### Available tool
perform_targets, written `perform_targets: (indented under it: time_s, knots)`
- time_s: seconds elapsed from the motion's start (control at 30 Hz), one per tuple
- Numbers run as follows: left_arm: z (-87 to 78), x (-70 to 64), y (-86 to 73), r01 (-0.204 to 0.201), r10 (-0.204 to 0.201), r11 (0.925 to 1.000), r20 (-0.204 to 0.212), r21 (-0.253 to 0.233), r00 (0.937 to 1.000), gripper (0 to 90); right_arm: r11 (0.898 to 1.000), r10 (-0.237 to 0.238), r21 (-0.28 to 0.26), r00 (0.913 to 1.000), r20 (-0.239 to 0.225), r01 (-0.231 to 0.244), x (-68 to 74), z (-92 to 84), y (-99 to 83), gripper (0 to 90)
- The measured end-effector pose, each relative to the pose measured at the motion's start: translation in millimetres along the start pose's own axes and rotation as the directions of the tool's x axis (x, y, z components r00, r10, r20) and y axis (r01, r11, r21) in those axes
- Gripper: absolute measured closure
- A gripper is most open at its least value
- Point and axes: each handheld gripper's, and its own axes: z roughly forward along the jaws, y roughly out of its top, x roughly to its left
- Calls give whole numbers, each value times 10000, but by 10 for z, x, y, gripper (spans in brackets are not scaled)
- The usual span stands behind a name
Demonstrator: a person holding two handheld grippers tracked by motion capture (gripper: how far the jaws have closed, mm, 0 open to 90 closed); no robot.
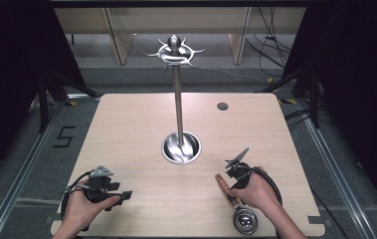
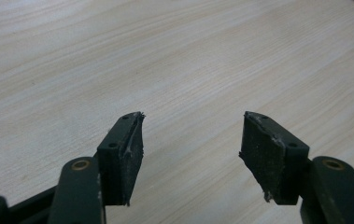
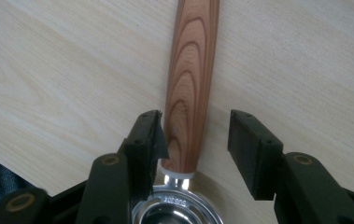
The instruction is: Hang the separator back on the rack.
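Observation:
A ladle with a wooden handle (image 1: 222, 185) (image 3: 191, 79) and a shiny metal bowl (image 1: 244, 221) (image 3: 174, 210) lies flat near the table's front right. My right gripper (image 1: 233, 191) (image 3: 195, 135) hovers over it, open, its jaws either side of the handle just past the bowl end. The left pad touches or nearly touches the wood, and the right pad stands apart. My left gripper (image 1: 121, 196) (image 2: 191, 140) is open over bare wood at the front left, with nothing between its jaws.
A tall metal stand (image 1: 178, 109) rises from a round dish-like base (image 1: 181, 148) at the table's (image 1: 126, 129) middle, with hooked arms (image 1: 175, 50) at its top. A small dark hole (image 1: 222, 106) lies at the back right. Cables run on the floor behind.

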Motion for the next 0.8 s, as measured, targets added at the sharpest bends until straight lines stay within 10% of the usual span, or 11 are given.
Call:
perform_targets:
  time_s: [0.8]
  knots:
    - [23,13,-5,248,-248,9997,216,-26,9995,371,9973,444,577,9990,50,-446,56,95,33,576]
